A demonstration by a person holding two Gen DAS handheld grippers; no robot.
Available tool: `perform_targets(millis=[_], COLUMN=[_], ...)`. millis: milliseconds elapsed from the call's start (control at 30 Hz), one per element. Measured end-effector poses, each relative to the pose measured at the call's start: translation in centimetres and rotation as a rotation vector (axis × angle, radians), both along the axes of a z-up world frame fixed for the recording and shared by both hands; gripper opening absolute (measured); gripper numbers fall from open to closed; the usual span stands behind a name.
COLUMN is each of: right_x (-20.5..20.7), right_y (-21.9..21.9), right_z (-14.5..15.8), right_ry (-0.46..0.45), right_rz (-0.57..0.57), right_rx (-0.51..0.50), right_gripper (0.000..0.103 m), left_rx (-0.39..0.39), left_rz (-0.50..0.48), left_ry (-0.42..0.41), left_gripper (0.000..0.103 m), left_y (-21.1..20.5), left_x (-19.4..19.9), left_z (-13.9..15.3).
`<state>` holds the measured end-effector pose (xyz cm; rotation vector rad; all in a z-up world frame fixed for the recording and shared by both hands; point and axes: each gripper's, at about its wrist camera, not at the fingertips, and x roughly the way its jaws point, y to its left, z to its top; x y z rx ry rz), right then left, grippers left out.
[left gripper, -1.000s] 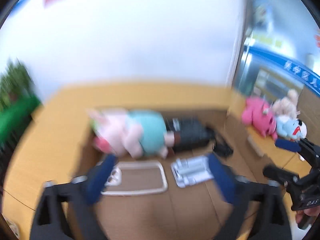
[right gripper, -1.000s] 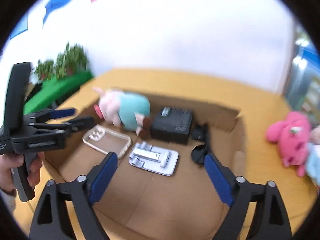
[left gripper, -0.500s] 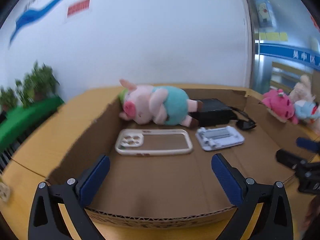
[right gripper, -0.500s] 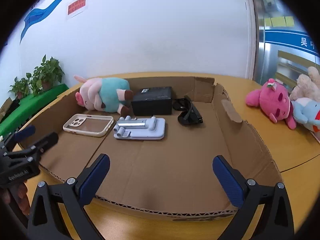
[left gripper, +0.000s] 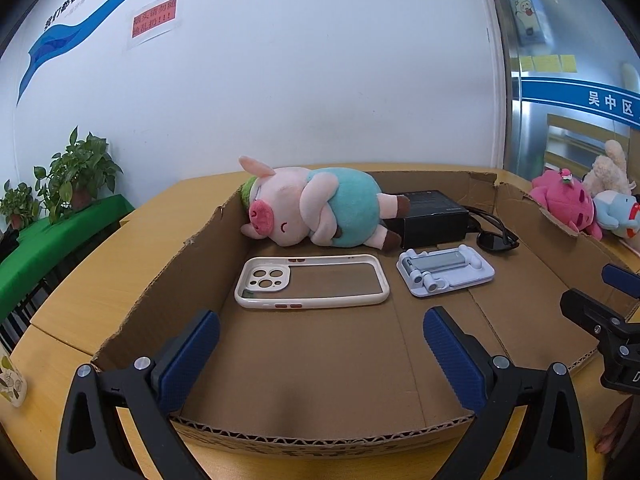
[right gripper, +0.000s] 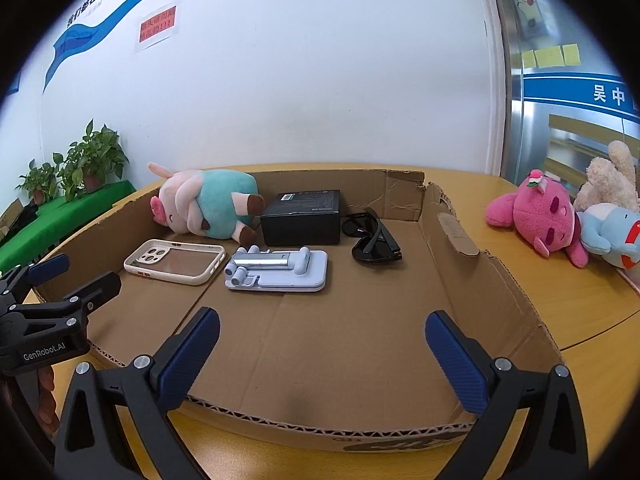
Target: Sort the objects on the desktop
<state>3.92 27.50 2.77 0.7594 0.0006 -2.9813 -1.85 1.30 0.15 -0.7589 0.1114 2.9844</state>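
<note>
A shallow cardboard tray (left gripper: 160, 292) (right gripper: 472, 276) lies on the yellow table. In it are a pink pig plush in a teal shirt (left gripper: 316, 212) (right gripper: 204, 204), a black box (left gripper: 432, 216) (right gripper: 304, 216), a cream phone case (left gripper: 312, 282) (right gripper: 176, 260), a pale blue folded phone stand (left gripper: 444, 270) (right gripper: 280, 268) and black sunglasses (left gripper: 496, 236) (right gripper: 372, 236). My left gripper (left gripper: 320, 344) is open and empty over the tray's near edge. My right gripper (right gripper: 320, 344) is open and empty there too, to the right of the left one.
A pink plush (right gripper: 536, 216), a blue plush (right gripper: 612, 236) and a beige plush (right gripper: 612, 180) lie on the table right of the tray. Potted plants (left gripper: 76, 176) stand on a green surface at the left. A white wall is behind.
Both grippers have pulled back and lowered from above the tray to its near edge. The objects in the tray have not moved.
</note>
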Motion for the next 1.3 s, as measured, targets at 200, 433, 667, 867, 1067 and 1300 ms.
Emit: perform_targets(millis=[200,433,667,867,1067,1300], right_x=[0.03,0.03,0.03,0.03,0.04,0.04], right_y=[-0.01,-0.03,-0.01,0.00,0.02,0.01], right_z=[0.04,0.04,0.03,0.02,0.07,0.06], right_ry=[0.000,0.000,0.000,0.000,0.000,0.000], right_rz=[0.000,0.000,0.000,0.000,0.000,0.000], right_rx=[0.000,-0.001,-0.001,-0.001,-0.001,-0.001], right_gripper=[0.103,0.103,0.103,0.103,0.103,0.103], left_rx=[0.003,0.003,0.003,0.003,0.003,0.003], left_rz=[-0.015,-0.016,-0.015,-0.016,-0.016,-0.016], left_ry=[-0.003,-0.003,-0.003,-0.003,-0.003,-0.004], left_gripper=[0.103,0.103,0.103,0.103,0.103,0.103], left_y=[0.05,0.12,0.12,0.14,0.18,0.11], left_x=[-0.08,-0.09,-0.09,-0.12,-0.10,-0.11], left_z=[0.09,0.07,0.05,0.06,0.05,0.04])
